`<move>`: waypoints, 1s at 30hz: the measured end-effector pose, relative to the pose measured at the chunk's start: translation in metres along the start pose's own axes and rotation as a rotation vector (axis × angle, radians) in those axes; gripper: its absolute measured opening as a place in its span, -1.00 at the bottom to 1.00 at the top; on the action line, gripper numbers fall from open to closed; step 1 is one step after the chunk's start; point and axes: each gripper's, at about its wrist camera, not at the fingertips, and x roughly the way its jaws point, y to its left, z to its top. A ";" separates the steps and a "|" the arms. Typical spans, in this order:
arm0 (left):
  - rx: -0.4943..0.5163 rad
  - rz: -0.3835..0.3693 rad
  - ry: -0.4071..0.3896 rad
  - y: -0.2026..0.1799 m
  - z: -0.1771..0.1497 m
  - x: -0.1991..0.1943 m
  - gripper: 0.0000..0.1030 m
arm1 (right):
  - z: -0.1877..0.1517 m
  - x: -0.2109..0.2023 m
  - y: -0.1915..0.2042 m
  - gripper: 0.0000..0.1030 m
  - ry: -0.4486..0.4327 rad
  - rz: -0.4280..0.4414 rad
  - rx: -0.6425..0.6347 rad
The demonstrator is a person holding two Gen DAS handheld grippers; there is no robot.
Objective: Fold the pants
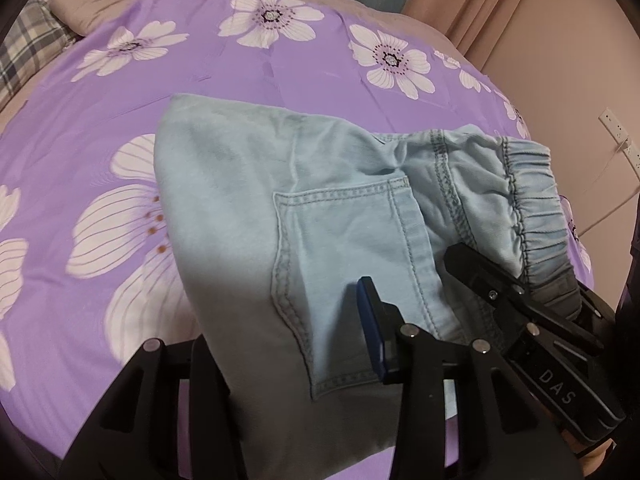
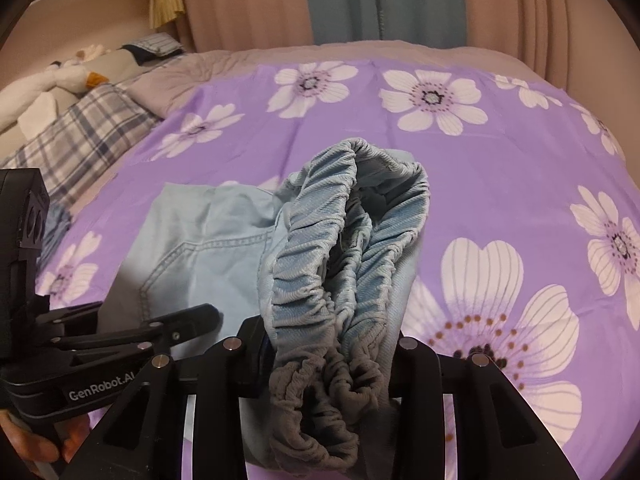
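Note:
Light blue denim pants (image 1: 240, 184) with a stitched back pocket (image 1: 344, 232) lie partly lifted on a purple flowered bedsheet (image 1: 280, 68). In the left wrist view my left gripper (image 1: 280, 320) is shut on the pants below the pocket; its blue pad (image 1: 374, 332) presses the cloth and the other finger is hidden behind it. To the right, my right gripper (image 1: 516, 276) grips the elastic waistband (image 1: 536, 200). The right wrist view shows the bunched waistband (image 2: 352, 248) pinched in my right gripper (image 2: 332, 340), raised off the bedsheet (image 2: 500, 184), with my left gripper (image 2: 180, 328) lower left on the pants (image 2: 208, 240).
A plaid pillow (image 2: 88, 132) and soft toys (image 2: 52, 80) lie at the bed's far left. Pink and teal curtains (image 2: 248, 0) hang behind the bed. A wall socket with a cable (image 1: 612, 124) is on the right. A hand (image 2: 36, 440) holds the left gripper.

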 end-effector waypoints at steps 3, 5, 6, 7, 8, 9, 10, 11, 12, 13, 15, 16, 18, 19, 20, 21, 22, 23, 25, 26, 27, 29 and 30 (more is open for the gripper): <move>-0.004 0.012 -0.014 0.003 -0.005 -0.012 -0.22 | -0.003 -0.010 0.013 -0.24 -0.020 0.014 -0.027; -0.005 0.022 -0.026 0.005 -0.010 -0.022 -0.22 | -0.005 -0.016 0.019 -0.24 -0.030 0.026 -0.041; -0.005 0.025 -0.030 0.006 -0.012 -0.025 -0.22 | -0.005 -0.018 0.022 -0.24 -0.034 0.031 -0.045; -0.003 0.031 -0.035 0.006 -0.014 -0.030 -0.22 | -0.006 -0.021 0.024 -0.25 -0.038 0.037 -0.050; -0.004 0.036 -0.042 0.007 -0.016 -0.034 -0.22 | -0.006 -0.024 0.028 -0.25 -0.046 0.044 -0.058; -0.004 0.039 -0.046 0.008 -0.017 -0.037 -0.22 | -0.007 -0.027 0.030 -0.25 -0.050 0.048 -0.062; -0.003 0.045 -0.052 0.009 -0.018 -0.041 -0.22 | -0.008 -0.029 0.033 -0.25 -0.055 0.053 -0.064; -0.004 0.050 -0.058 0.009 -0.018 -0.043 -0.22 | -0.008 -0.031 0.035 -0.25 -0.059 0.060 -0.066; -0.006 0.055 -0.065 0.010 -0.020 -0.047 -0.22 | -0.008 -0.033 0.038 -0.25 -0.064 0.068 -0.072; -0.009 0.058 -0.069 0.011 -0.021 -0.049 -0.22 | -0.008 -0.035 0.040 -0.25 -0.068 0.071 -0.074; -0.014 0.066 -0.079 0.013 -0.024 -0.055 -0.22 | -0.008 -0.038 0.044 -0.25 -0.079 0.083 -0.085; -0.016 0.070 -0.084 0.014 -0.025 -0.058 -0.22 | -0.009 -0.040 0.047 -0.25 -0.083 0.087 -0.090; -0.022 0.074 -0.093 0.016 -0.027 -0.064 -0.22 | -0.009 -0.045 0.052 -0.25 -0.094 0.100 -0.105; -0.024 0.074 -0.098 0.017 -0.027 -0.067 -0.22 | -0.009 -0.046 0.053 -0.25 -0.097 0.104 -0.109; -0.026 0.075 -0.105 0.017 -0.027 -0.071 -0.22 | -0.008 -0.048 0.054 -0.25 -0.103 0.108 -0.116; -0.025 0.076 -0.111 0.018 -0.027 -0.073 -0.22 | -0.008 -0.051 0.057 -0.25 -0.112 0.114 -0.124; -0.025 0.077 -0.120 0.018 -0.027 -0.077 -0.22 | -0.008 -0.053 0.058 -0.25 -0.118 0.116 -0.128; -0.024 0.079 -0.128 0.018 -0.027 -0.081 -0.22 | -0.007 -0.056 0.060 -0.25 -0.126 0.118 -0.134; -0.018 0.084 -0.144 0.018 -0.026 -0.088 -0.22 | -0.006 -0.061 0.063 -0.25 -0.144 0.125 -0.143; -0.015 0.085 -0.150 0.017 -0.025 -0.090 -0.22 | -0.005 -0.064 0.064 -0.25 -0.150 0.128 -0.147; -0.013 0.087 -0.156 0.017 -0.024 -0.092 -0.22 | -0.004 -0.065 0.064 -0.25 -0.156 0.130 -0.149; -0.008 0.087 -0.168 0.017 -0.024 -0.097 -0.22 | -0.002 -0.069 0.065 -0.25 -0.170 0.137 -0.155; -0.005 0.088 -0.173 0.017 -0.023 -0.099 -0.22 | -0.001 -0.072 0.066 -0.25 -0.179 0.138 -0.159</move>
